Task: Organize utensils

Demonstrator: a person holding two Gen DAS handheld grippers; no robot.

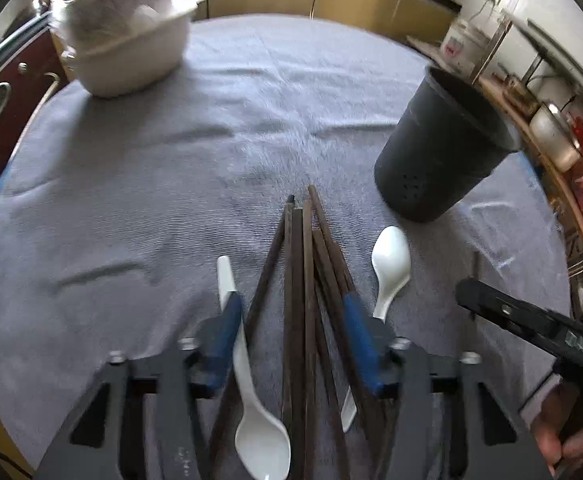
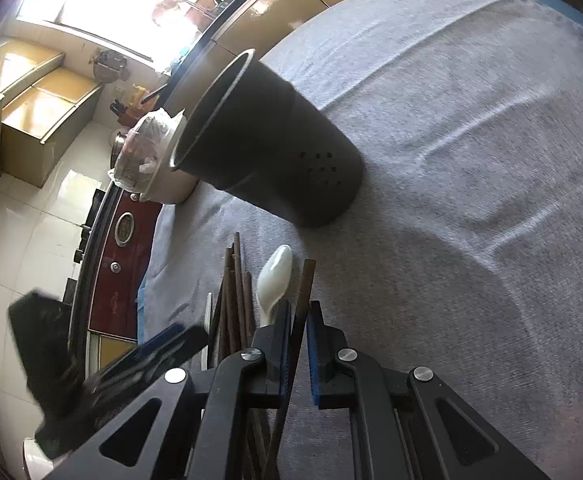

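Note:
In the left wrist view, a fanned bundle of dark chopsticks (image 1: pixel 303 280) lies on the grey cloth (image 1: pixel 171 200). My left gripper (image 1: pixel 289 298) straddles the bundle with its jaws apart; I see no firm squeeze from the blue pads. One white spoon (image 1: pixel 255 420) lies partly under its left finger, and a second white spoon (image 1: pixel 389 268) lies to the right. A black holder cup (image 1: pixel 443 152) stands beyond it. My right gripper (image 2: pixel 299 312) is shut on a single chopstick (image 2: pixel 305 284), short of the cup (image 2: pixel 275 140).
A white lidded tub (image 1: pixel 127 40) stands at the far left of the table. A dark red appliance (image 2: pixel 119 264) stands beyond the table's edge. Shelves with pots and bags (image 1: pixel 555 136) line the right. My right gripper (image 1: pixel 523 320) reaches in close beside the left one.

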